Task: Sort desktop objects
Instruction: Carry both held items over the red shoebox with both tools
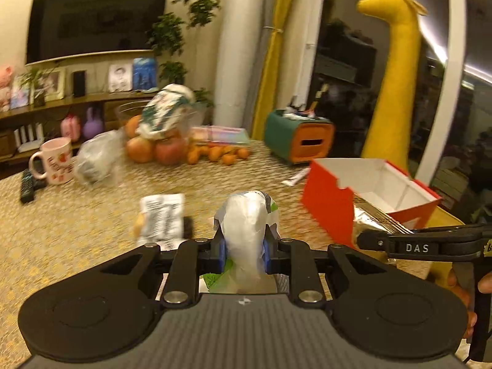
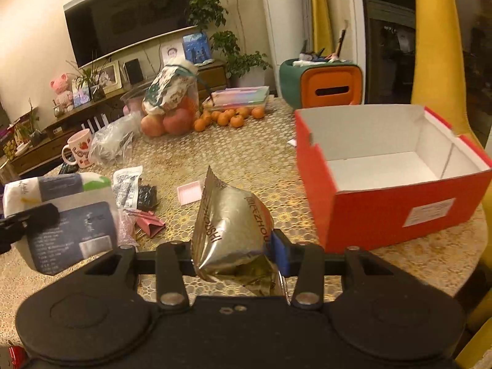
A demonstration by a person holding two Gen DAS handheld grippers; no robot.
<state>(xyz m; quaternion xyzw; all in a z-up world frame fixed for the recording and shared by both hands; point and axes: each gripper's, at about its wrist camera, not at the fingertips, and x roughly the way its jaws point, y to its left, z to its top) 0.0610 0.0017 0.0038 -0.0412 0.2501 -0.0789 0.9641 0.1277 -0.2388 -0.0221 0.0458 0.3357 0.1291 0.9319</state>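
My left gripper (image 1: 244,247) is shut on a white tissue pack (image 1: 246,224) and holds it above the table; the pack also shows at the left of the right wrist view (image 2: 61,212). My right gripper (image 2: 233,255) is shut on a silver foil snack bag (image 2: 230,224), held up left of the open red box (image 2: 396,190) with a white, empty inside. In the left wrist view the foil bag (image 1: 373,216) and right gripper sit beside the red box (image 1: 332,203).
On the gold tablecloth lie a printed white packet (image 2: 127,187), a pink tray (image 2: 189,193), pink clips (image 2: 150,223), a clear plastic bag (image 2: 112,144), a pink mug (image 2: 79,149), bagged fruit (image 2: 169,107), tangerines (image 2: 229,118) and a green-orange holder (image 2: 323,83).
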